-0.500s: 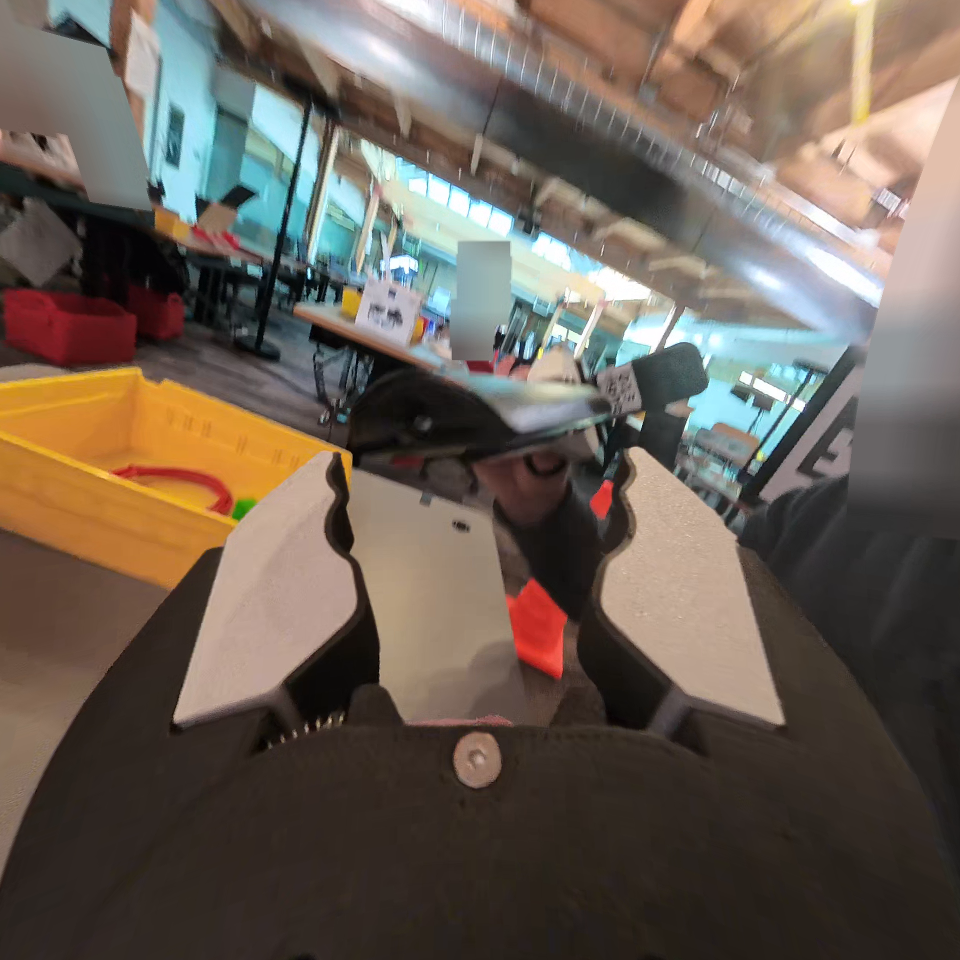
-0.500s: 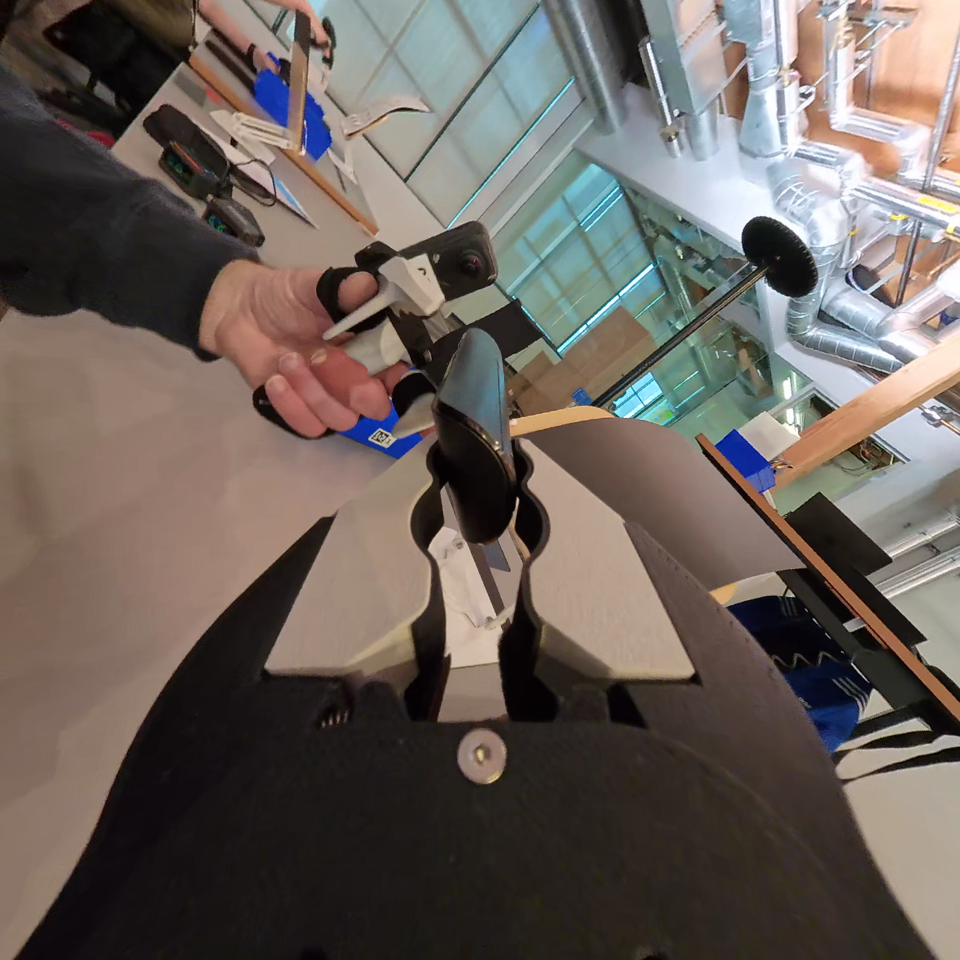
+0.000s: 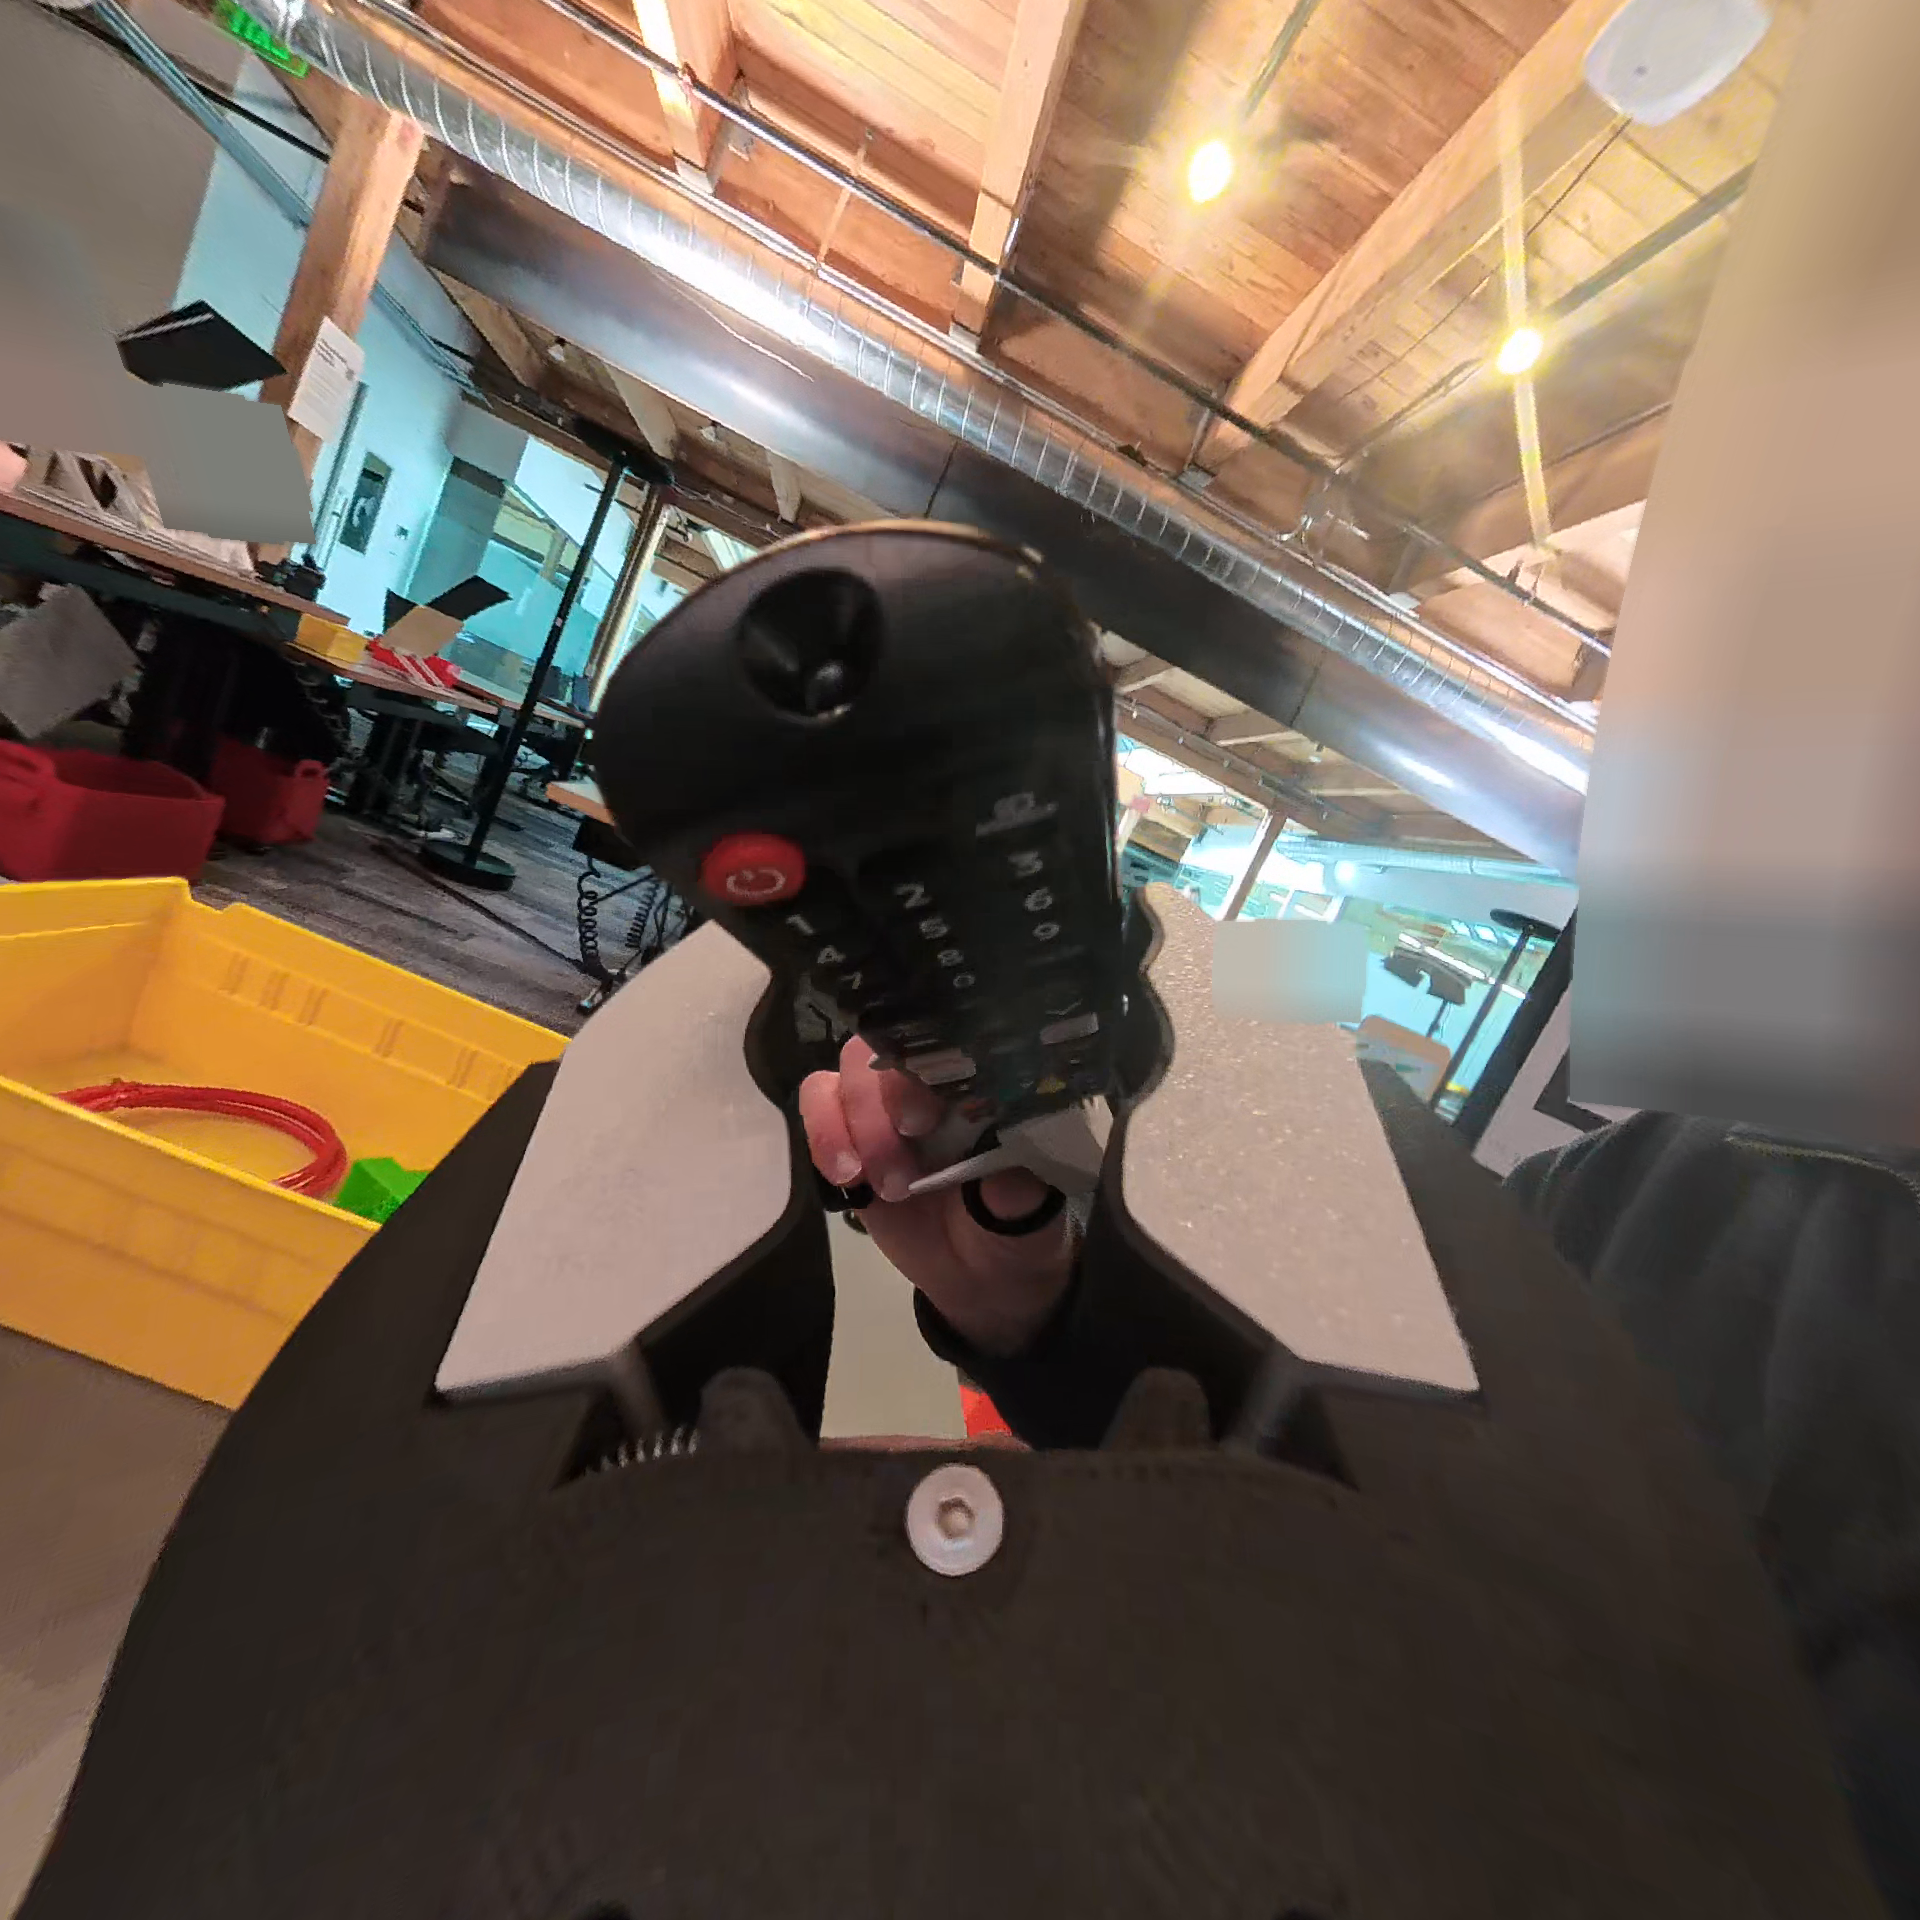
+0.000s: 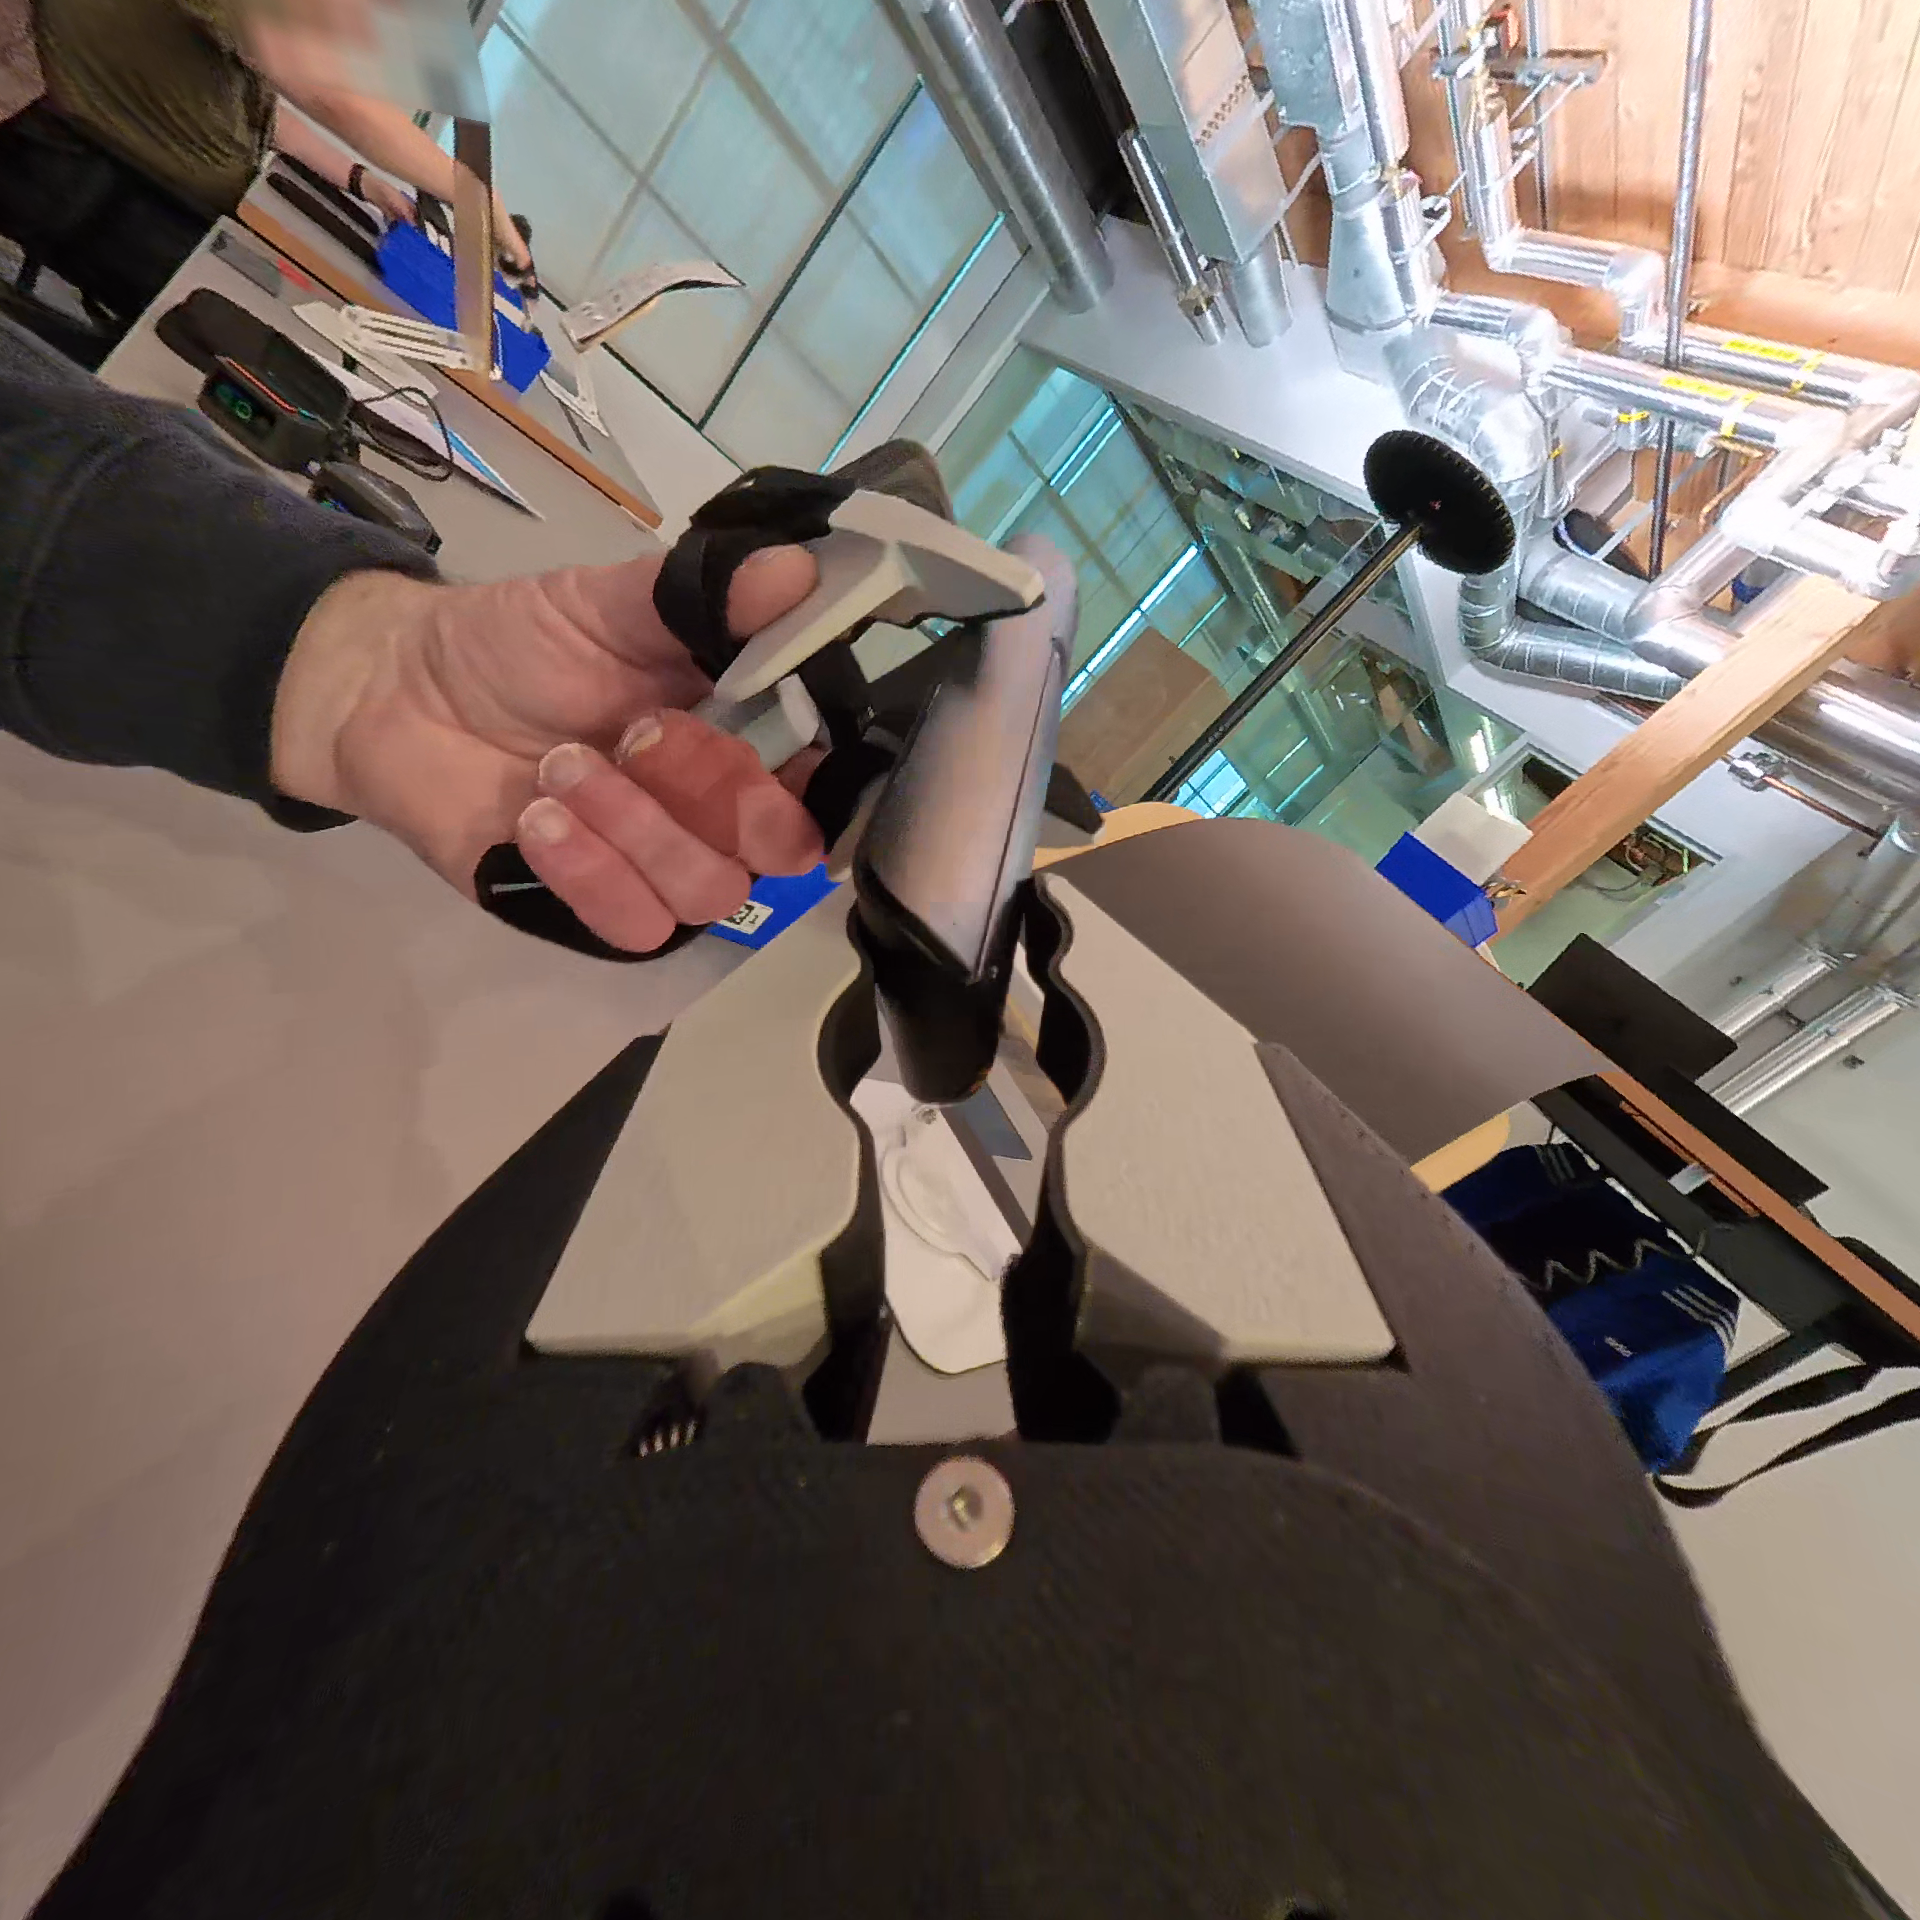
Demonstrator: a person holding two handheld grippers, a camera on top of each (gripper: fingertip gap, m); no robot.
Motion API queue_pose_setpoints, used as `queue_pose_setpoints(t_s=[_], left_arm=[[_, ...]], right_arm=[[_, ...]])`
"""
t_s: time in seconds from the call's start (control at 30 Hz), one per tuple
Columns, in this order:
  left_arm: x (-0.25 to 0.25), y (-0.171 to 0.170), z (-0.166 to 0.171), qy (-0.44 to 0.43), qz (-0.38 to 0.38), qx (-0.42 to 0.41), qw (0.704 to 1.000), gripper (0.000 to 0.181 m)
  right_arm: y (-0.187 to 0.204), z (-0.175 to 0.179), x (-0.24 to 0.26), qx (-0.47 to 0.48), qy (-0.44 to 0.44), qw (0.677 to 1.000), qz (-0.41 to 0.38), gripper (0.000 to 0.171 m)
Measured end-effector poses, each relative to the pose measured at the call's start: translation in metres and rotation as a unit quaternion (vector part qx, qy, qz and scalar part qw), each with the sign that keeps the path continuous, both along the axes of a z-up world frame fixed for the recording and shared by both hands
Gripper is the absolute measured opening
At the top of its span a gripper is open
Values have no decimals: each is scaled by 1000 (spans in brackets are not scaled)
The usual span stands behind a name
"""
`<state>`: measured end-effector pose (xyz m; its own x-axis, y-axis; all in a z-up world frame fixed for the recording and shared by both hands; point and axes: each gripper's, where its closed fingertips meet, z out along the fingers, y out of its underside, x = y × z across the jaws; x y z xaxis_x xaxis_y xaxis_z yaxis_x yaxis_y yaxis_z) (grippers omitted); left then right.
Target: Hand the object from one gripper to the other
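Note:
A black remote control (image 3: 883, 748) with a red power button stands up between the fingers of my left gripper (image 3: 945, 977), which is shut on its button face. In the right wrist view the remote (image 4: 956, 821) shows edge-on, and my right gripper (image 4: 951, 935) is shut on its lower end. A hand (image 4: 499, 727) holds the left gripper there, and one of its grey fingers (image 4: 914, 582) presses the remote's upper part. Both grippers hold the remote in the air above the table. The hand (image 3: 966, 1247) on the right gripper shows behind the remote.
A yellow bin (image 3: 260, 997) with a red cable (image 3: 239, 1112) and a green block (image 3: 379, 1184) sits on the table to the left. Red bins (image 3: 94, 821) stand farther back. The grey table (image 4: 208, 1143) lies below, and a blue bag (image 4: 1590, 1320) hangs at its right. Some 5 cm of space lies between my two pairs of fingers.
My left gripper has moved in around the remote and closed on it; it was open before. The remote has tipped upright. My right gripper keeps its hold.

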<state>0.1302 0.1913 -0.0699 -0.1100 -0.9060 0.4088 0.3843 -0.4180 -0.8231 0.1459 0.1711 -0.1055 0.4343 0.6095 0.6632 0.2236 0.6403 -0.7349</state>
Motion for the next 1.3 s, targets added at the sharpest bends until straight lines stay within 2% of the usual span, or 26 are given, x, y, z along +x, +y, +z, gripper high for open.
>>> queue_pose_setpoints(t_s=[0.03, 0.27, 0.37, 0.4, 0.53, 0.67, 0.77, 0.83, 0.9, 1.0, 1.17, 1.3], left_arm=[[-1, 0, 0, 5, 1, 5, 1000, 58], [-4, -6, 4, 2, -17, 6, 1000, 56], [-1, -6, 2, 5, -7, 3, 1000, 65], [-1, -6, 1, 4, -11, 4, 1000, 58], [0, -6, -3, 12, -9, 0, 1000, 56], [-2, -5, -4, 40, -4, 20, 999, 54], [-4, -3, -8, 75, -8, 36, 997, 54], [-7, 1, -13, 109, -4, 44, 993, 54], [-9, -1, -17, 134, -25, 53, 989, 54], [-6, -4, -26, 191, -38, 79, 978, 54], [2, -14, -35, 231, -68, 101, 965, 53], [10, -24, -51, 287, -111, 117, 944, 53]], right_arm=[[1, -1, -1, 2, -4, 1000, -4, 23], [2, -1, -5, 49, -22, 997, -58, 21], [2, -3, -8, 59, -25, 995, -71, 21], [3, -5, -9, 60, -26, 995, -74, 21], [5, -11, -9, 53, -33, 995, -77, 22], [3, -20, -12, 36, -56, 997, -48, 27], [-2, -24, -9, 16, -77, 997, -20, 47], [-4, -24, -3, -11, -100, 995, 5, 48], [-7, -16, -1, -25, -124, 991, 34, 58], [-12, 5, -3, -22, -164, 983, 82, 58], [3, 33, -12, -1, -224, 970, 91, 67], [0, 36, -29, 19, -293, 948, 124, 75]])
